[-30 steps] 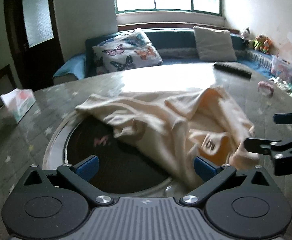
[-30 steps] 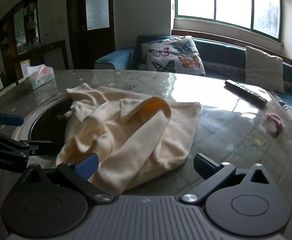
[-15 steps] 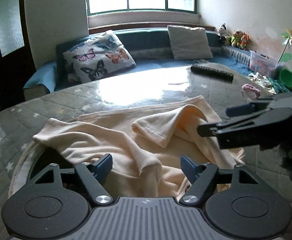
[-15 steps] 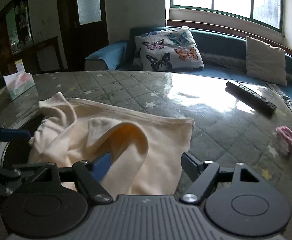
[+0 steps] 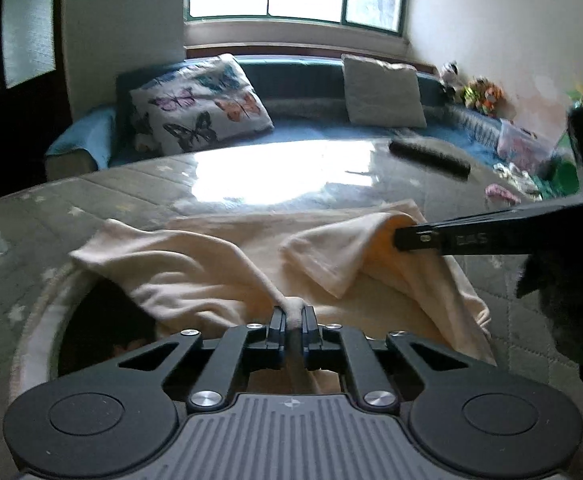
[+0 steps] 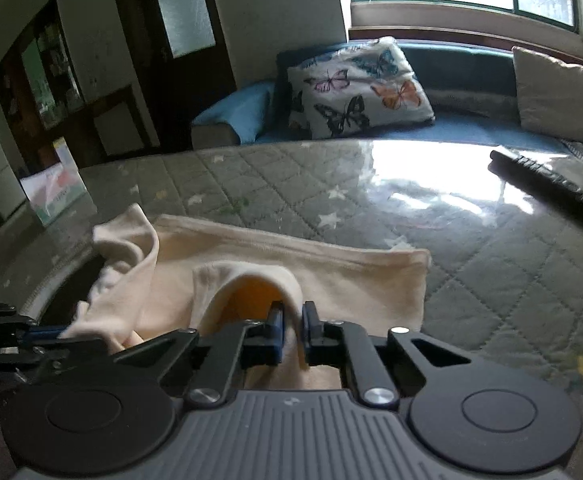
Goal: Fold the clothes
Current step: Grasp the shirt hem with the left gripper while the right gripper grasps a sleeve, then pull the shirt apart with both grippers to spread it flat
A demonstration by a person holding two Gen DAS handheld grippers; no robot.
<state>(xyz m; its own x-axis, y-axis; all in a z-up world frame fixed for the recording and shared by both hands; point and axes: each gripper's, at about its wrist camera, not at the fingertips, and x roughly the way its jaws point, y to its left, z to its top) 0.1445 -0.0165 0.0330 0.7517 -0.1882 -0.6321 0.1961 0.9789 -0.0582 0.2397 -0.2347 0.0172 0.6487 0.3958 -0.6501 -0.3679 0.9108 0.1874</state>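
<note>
A cream garment (image 5: 211,272) lies crumpled on the quilted grey table (image 5: 91,200), partly over a dark round inset (image 5: 99,332). My left gripper (image 5: 292,314) is shut on a pinched fold of its near edge. My right gripper (image 6: 291,312) is shut on another raised fold with an orange lining; the garment (image 6: 331,280) spreads beyond it. In the left wrist view the right gripper (image 5: 405,238) reaches in from the right. The left gripper (image 6: 43,334) shows at the left edge of the right wrist view.
A black remote (image 6: 543,186) and a pink item (image 5: 501,194) lie on the far right of the table. A tissue box (image 6: 55,190) stands at the left. A blue sofa with a butterfly cushion (image 5: 199,108) runs behind the table.
Both grippers have moved onto the garment and closed from open, each pinching a fold of the cloth. The right gripper's fold is lifted.
</note>
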